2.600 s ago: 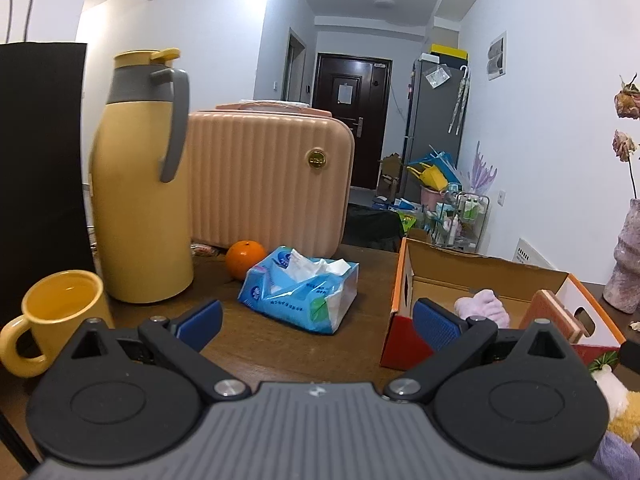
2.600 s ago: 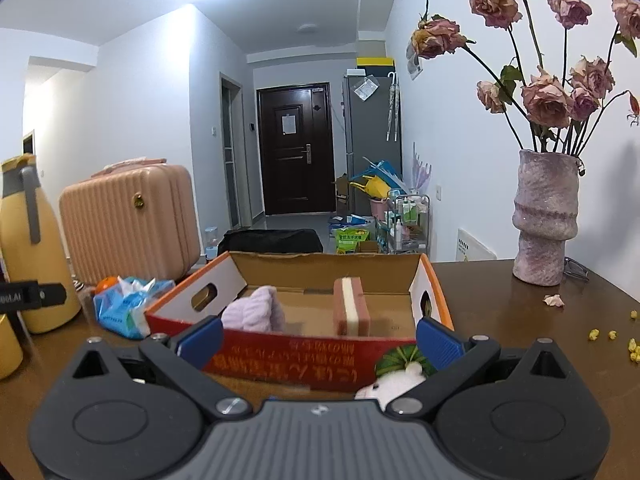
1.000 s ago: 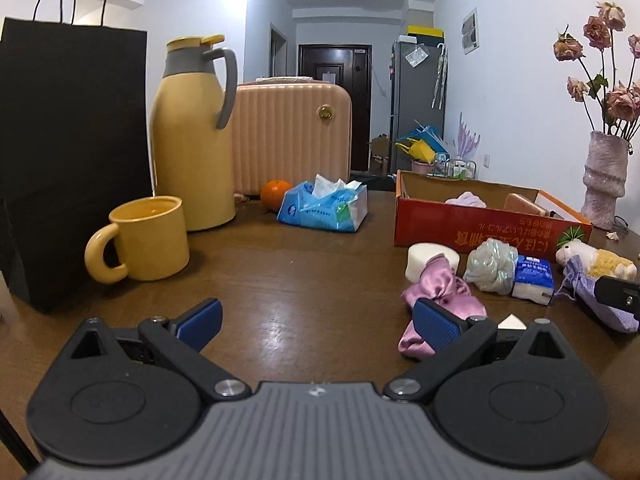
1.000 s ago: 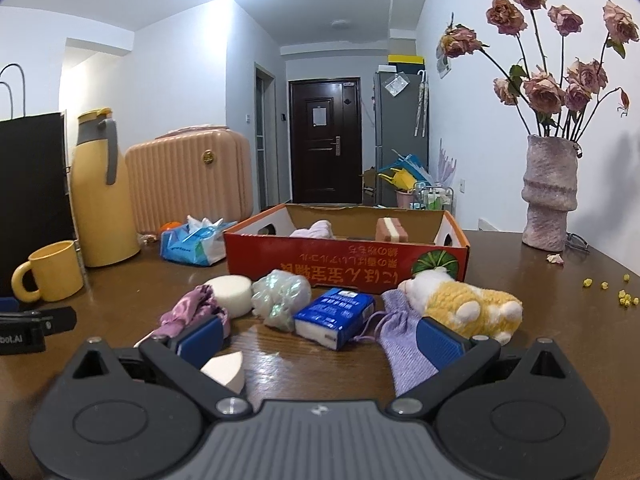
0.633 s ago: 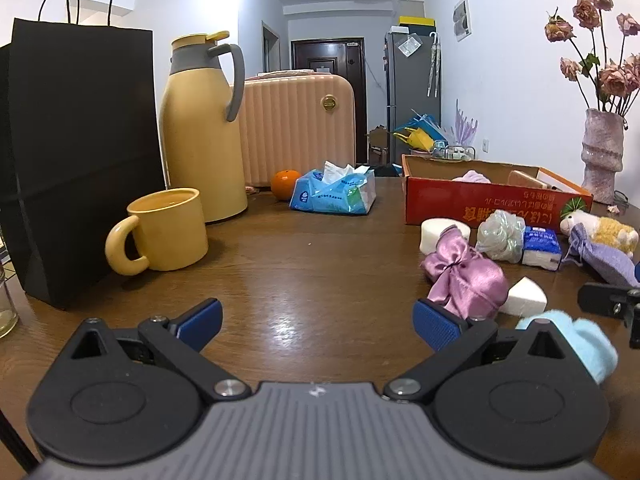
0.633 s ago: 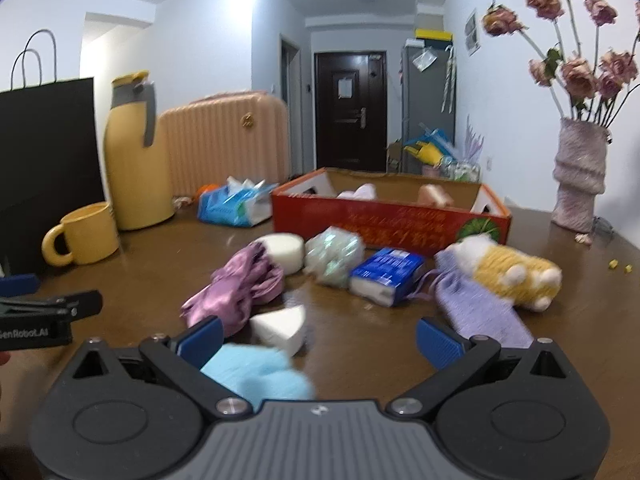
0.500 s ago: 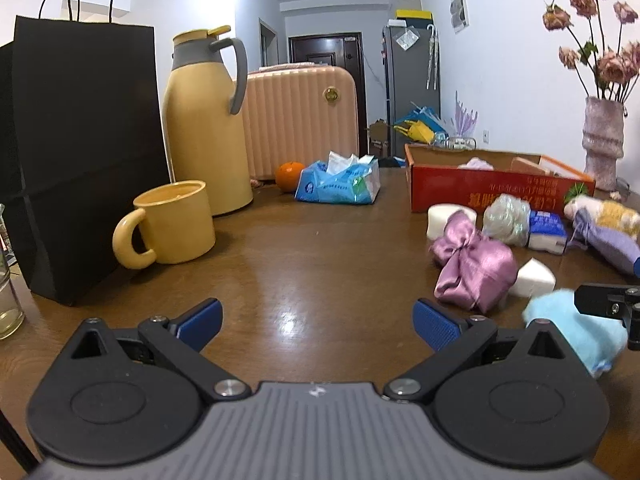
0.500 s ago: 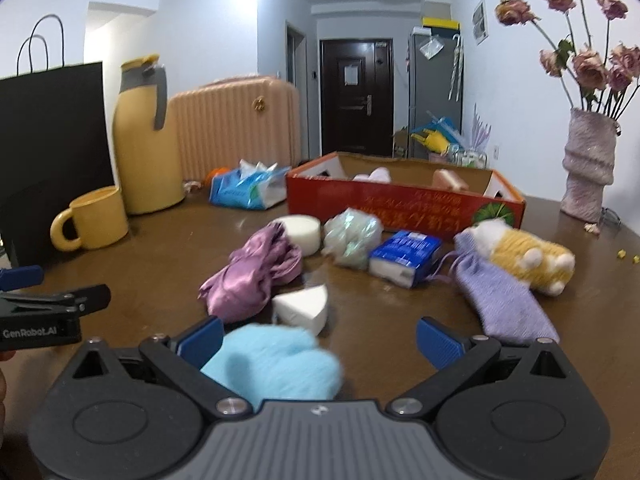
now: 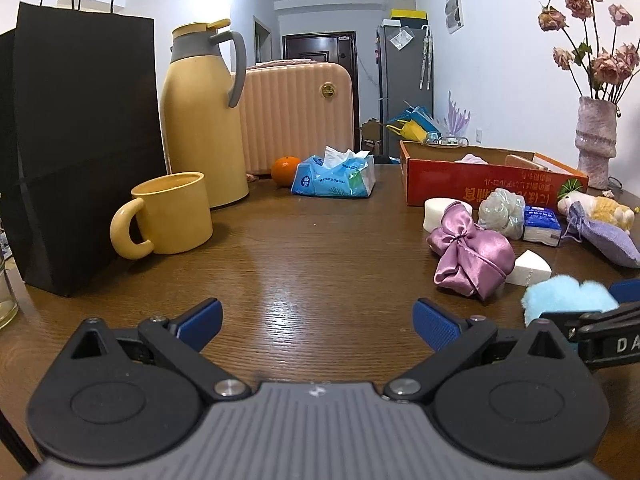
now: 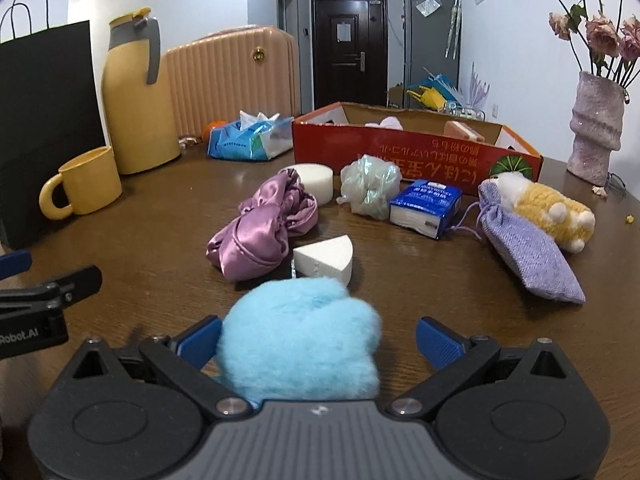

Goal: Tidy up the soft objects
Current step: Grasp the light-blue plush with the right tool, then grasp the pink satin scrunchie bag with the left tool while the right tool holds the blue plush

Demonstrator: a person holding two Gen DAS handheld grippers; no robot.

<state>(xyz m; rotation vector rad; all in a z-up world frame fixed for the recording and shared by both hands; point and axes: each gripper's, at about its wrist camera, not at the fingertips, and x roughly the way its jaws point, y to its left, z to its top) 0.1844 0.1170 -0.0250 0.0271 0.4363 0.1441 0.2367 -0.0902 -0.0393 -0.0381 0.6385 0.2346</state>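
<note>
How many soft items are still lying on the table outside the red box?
8: blue fluff between the right gripper's fingers, white wedge, satin scrunchie, round sponge, mesh pouf, tissue pack, purple pouch, plush toy. Others may be hidden.

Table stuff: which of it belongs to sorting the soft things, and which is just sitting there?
Belongs: blue fluffy ball, purple satin cloth, white sponge wedge, mesh pouf, lilac pouch, plush toy, red box.

Just there: yellow mug, thermos, orange, vase.
</note>
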